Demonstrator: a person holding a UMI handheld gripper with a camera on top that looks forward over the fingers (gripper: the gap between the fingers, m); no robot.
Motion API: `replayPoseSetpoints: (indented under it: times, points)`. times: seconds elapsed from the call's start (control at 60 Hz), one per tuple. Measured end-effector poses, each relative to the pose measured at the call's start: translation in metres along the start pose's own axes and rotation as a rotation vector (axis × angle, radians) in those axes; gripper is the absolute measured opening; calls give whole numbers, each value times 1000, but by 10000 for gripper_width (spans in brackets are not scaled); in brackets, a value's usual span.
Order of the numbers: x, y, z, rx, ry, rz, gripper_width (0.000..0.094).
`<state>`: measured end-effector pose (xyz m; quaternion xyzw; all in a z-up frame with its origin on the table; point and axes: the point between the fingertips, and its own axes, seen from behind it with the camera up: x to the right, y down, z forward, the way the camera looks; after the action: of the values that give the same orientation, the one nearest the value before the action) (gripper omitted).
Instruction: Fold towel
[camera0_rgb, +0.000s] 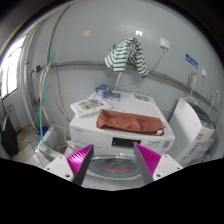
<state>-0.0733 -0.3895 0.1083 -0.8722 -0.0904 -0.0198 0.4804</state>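
A reddish-brown towel lies folded flat on top of a white washing machine, beyond my fingers. My gripper is open and empty, held well back from the towel and lower, in front of the machine's round door. The pink pads stand wide apart.
Papers and small items lie on the machine's far left top. Striped clothes hang on the wall above. A second white appliance stands to the right. A window is at the left, with pipes along the wall.
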Motion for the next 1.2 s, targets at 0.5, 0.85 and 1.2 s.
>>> replayPoseSetpoints:
  times: [0.5, 0.85, 1.2]
  points:
    - [-110, -62, 188, -17, -211, 13, 812]
    - [-95, -52, 275, -85, -200, -8, 691]
    - [-66, -53, 281, -12, -115, 23, 59]
